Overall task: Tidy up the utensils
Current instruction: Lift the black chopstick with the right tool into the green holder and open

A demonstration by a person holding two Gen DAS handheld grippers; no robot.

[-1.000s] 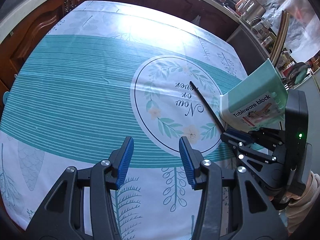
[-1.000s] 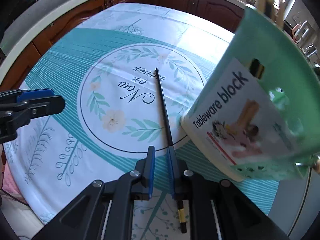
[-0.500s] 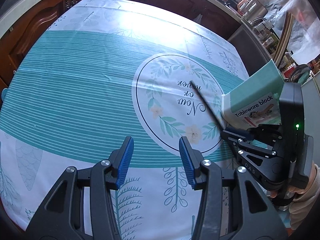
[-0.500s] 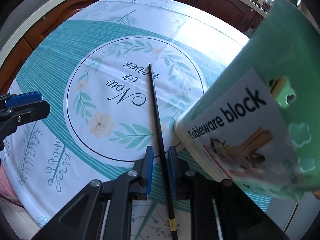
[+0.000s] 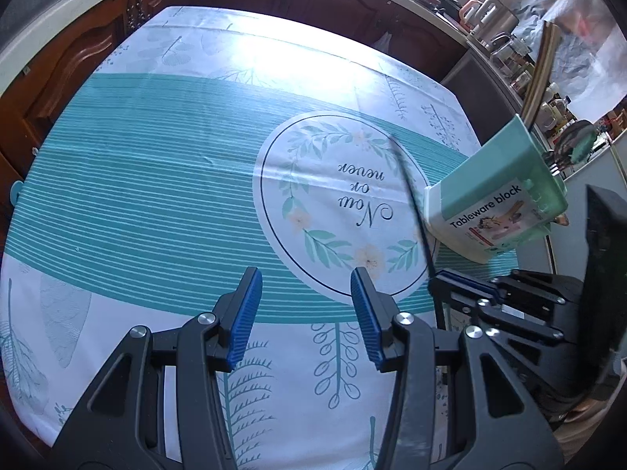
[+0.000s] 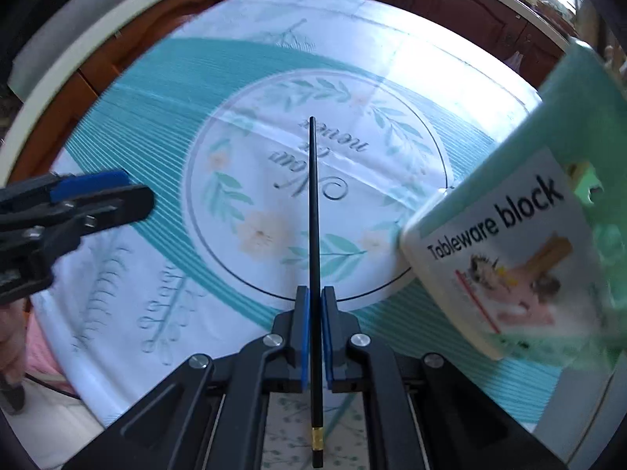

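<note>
1. The right gripper [image 6: 315,305] points steeply down at the counter [image 5: 137,196]. Its fingers [image 6: 302,337] are closing onto a black chopstick [image 6: 313,203], which runs straight between the blue pads with almost no gap left on either side.

2. The grip sits toward the gold-banded butt end, so most of the thin shaft sticks out ahead. That probably leaves a long free tip to steer into a slot.

3. The chopstick lies over the cloth's round "Now or never" print. Whether its tip touches the cloth I cannot tell.

4. The holder [image 6: 509,258], a mint tub labelled "Tableware block", stands just beside it on the right edge of the counter. Other utensils already poke out of its top in the left view, so it is likely the goal.

5. The left gripper [image 5: 303,309] hangs over the cloth's near part, well apart from the chopstick, fingers [image 5: 245,313] apart and holding nothing. It seems parked out of the way.

6. Risk: a slim, smooth stick may pivot in the pads once lifted.
</note>
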